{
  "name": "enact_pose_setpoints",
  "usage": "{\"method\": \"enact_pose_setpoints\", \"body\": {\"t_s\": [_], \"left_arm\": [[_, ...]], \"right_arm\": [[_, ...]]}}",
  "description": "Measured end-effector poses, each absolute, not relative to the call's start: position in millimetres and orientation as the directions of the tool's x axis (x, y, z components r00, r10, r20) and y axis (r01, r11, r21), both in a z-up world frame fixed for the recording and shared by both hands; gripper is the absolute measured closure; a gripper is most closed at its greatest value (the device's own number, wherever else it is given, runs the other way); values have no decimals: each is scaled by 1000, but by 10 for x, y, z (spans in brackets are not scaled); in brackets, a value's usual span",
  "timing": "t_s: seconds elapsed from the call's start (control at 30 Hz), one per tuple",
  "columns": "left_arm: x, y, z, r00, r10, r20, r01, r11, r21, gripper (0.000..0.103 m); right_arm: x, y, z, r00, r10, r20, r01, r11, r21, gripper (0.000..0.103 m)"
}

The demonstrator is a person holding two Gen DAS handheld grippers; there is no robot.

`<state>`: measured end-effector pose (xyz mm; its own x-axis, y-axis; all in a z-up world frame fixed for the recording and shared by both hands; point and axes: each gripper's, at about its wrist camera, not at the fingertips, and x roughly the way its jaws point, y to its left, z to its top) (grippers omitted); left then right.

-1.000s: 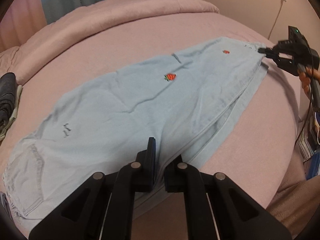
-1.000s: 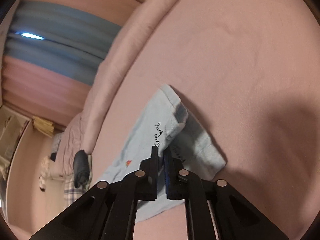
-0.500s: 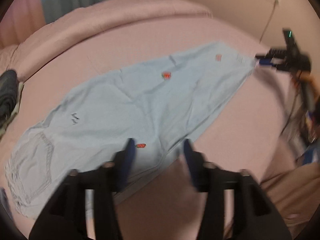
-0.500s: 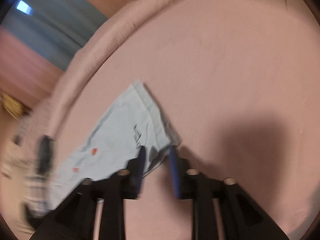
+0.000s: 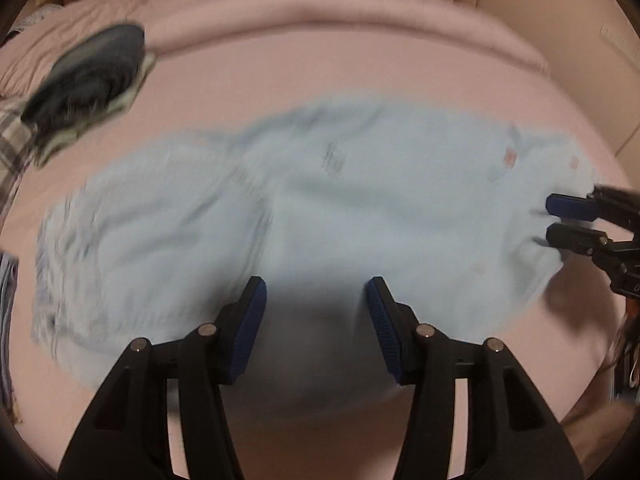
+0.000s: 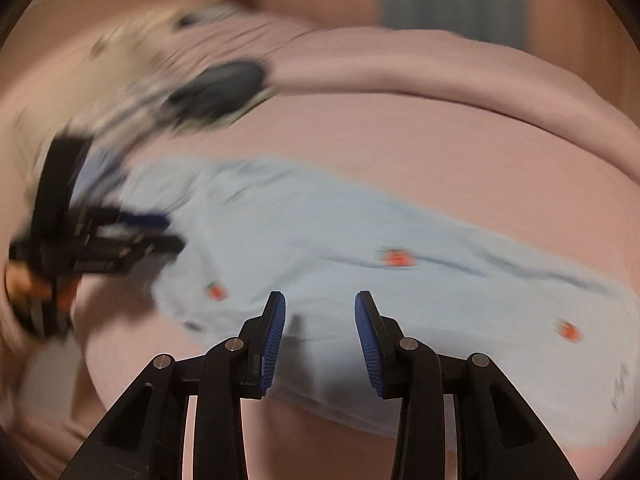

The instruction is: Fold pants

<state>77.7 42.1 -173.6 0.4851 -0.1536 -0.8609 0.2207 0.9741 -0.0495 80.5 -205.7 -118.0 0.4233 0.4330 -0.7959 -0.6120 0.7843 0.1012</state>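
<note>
**Two tongs spread, pants flat on the bed**

Pants (image 5: 320, 216): pale blue, laid lengthwise across the pink bed (image 5: 360, 80), apparently already doubled leg on leg; the blur makes the layering uncertain. Small red motifs dot the cloth.

Left tongs (image 5: 316, 320): spread wide, holding nothing, low over the near edge of the pants. Right tongs (image 6: 320, 336): also spread, empty, over the near edge.

Likely next step: fold end to end. Pinch all layers together at one end, both tongs on the same short edge, well apart; lift just clear, carry over, lay down square.

Left view only: the waist end with its pocket stitching, and your right tongs at the other end. Right view only: the motifs sharply, and the left tongs side-on. Both show dark clothing (image 5: 88, 76) beyond.
</note>
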Motion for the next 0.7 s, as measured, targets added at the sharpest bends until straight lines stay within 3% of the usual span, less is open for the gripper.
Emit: {"method": "enact_pose_setpoints", "body": {"t_s": [0.07,0.1,0.2,0.37,0.5,0.7], "left_arm": [[596,511,-1762,481,-177,-859,260,964,-53,51],[553,545,-1756,483,-180,-857,270,961,-49,51],[430,743,-1668,477,-231,-848,265,958,-112,52],[537,1096,-1365,591,-273,-759,172,962,-213,53],[640,1430,-1281,669,-184,-721,48,978,-205,52],[710,1726,-1742,559,-122,-820,-40,984,-173,57]], "right_arm": [[728,-1901,-1365,321,364,-874,-685,727,51,66],[642,-1909,-1312,332,367,-869,-726,687,13,66],[739,-1978,-1171,214,375,-902,-743,662,99,66],[1222,-2000,-810,203,578,-790,-675,667,315,65],[1887,-1672,-755,224,641,-734,-610,679,408,65],[2592,-936,-1088,134,540,-831,-561,733,385,65]]}}
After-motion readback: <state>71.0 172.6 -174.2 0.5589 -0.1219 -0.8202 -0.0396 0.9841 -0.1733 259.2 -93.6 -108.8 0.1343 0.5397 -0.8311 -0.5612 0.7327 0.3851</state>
